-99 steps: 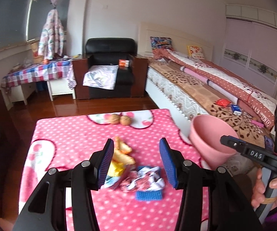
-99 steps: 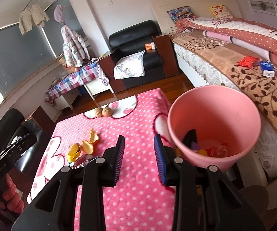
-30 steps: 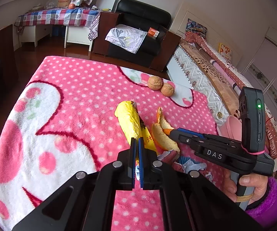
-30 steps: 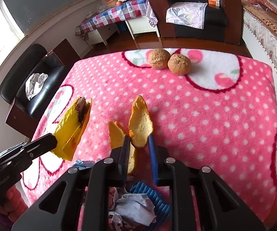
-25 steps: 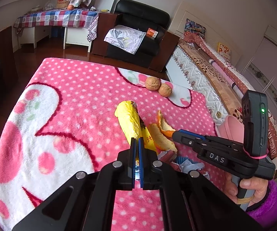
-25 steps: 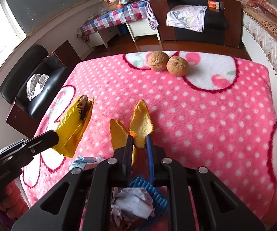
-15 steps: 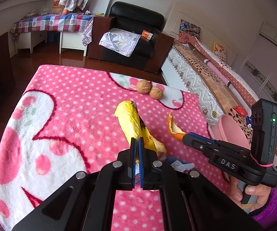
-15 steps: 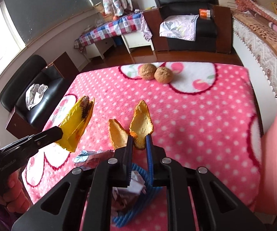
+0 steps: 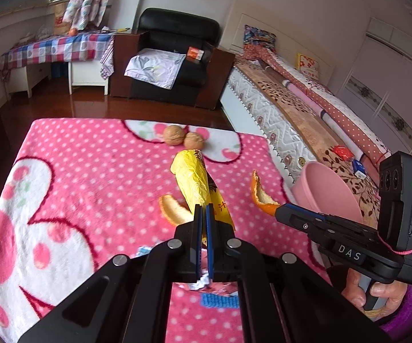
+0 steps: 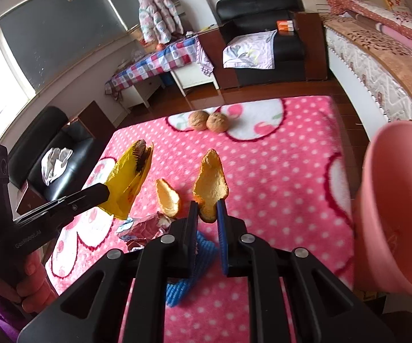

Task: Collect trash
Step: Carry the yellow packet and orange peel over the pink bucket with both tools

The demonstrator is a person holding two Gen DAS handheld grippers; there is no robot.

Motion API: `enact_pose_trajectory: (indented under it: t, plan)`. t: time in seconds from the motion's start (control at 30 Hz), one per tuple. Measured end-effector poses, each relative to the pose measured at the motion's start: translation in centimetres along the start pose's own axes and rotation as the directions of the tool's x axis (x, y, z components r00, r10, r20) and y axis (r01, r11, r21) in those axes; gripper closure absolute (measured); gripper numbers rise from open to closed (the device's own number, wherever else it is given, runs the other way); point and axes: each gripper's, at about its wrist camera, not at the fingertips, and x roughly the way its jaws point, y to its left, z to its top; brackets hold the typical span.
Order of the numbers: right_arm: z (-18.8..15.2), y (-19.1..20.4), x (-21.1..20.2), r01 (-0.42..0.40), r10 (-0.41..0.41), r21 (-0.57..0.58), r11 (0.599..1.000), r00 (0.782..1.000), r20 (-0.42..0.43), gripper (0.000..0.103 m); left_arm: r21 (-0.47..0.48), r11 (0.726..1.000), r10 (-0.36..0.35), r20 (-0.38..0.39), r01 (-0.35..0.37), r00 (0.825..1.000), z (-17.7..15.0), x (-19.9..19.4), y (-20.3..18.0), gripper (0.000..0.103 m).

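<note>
- Over the pink polka-dot fleece blanket (image 9: 97, 171), mid-frame, the left gripper (image 9: 203, 214) is clamped tight on a crinkly yellow plastic wrapper (image 9: 194, 183), lifted clear so it can be carried off.
- Right gripper (image 10: 207, 208) pinches a curled piece of orange peel (image 10: 211, 183) by its lower end, off the blanket too.
- Round pink plastic bin (image 10: 397, 208) sits at the right edge, probably where both go.
- Second orange peel piece (image 10: 167, 197), crumpled foil wrappers (image 10: 143, 228) and a blue knitted cloth (image 10: 188, 280) are lower centre, not picked up yet.
- Two brown walnuts (image 10: 208, 121) up top look like non-trash.

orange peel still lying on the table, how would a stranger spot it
Start at the pink polka-dot tablecloth, well in front of the two walnuts. The loose orange peel lies flat there beside the crumpled wrappers. Unlike the larger peel and the yellow wrapper, no jaws grip it.
</note>
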Motion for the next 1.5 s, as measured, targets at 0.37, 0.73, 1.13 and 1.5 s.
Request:
enact_pose_trajectory:
  t: [0.37, 0.73, 1.13, 1.5]
  plan:
    - [-0.4, -3.9, -4.0, 0.059, -0.067, 0.091, 0.994, 0.994, 0.081, 0.09, 0.092, 0.995, -0.04, -0.005, 0.04, 0.999, 0.9, 0.8, -4.5, 0.101]
    - [-1.8, -7.7, -7.1, 0.12, -0.144, 0.168, 0.978, 0.98, 0.136, 0.09, 0.163, 0.983, -0.077, -0.027, 0.081, 0.997, 1.2, 2.0, -9.1, 0.101]
    - [-2.8, -11.8, -9.2, 0.182, -0.228, 0.26, 0.949, 0.96, 0.16, 0.09, 0.235, 0.964, -0.114, -0.049, 0.122, 0.992, 1.4, 3.5, -13.7, 0.101]
    - [-3.3, -14.4, -9.7, 0.2, -0.255, 0.309, 0.93, 0.956, 0.148, 0.089, 0.293, 0.941, -0.155, -0.079, 0.171, 0.985, 1.5, 5.0, -17.8, 0.101]
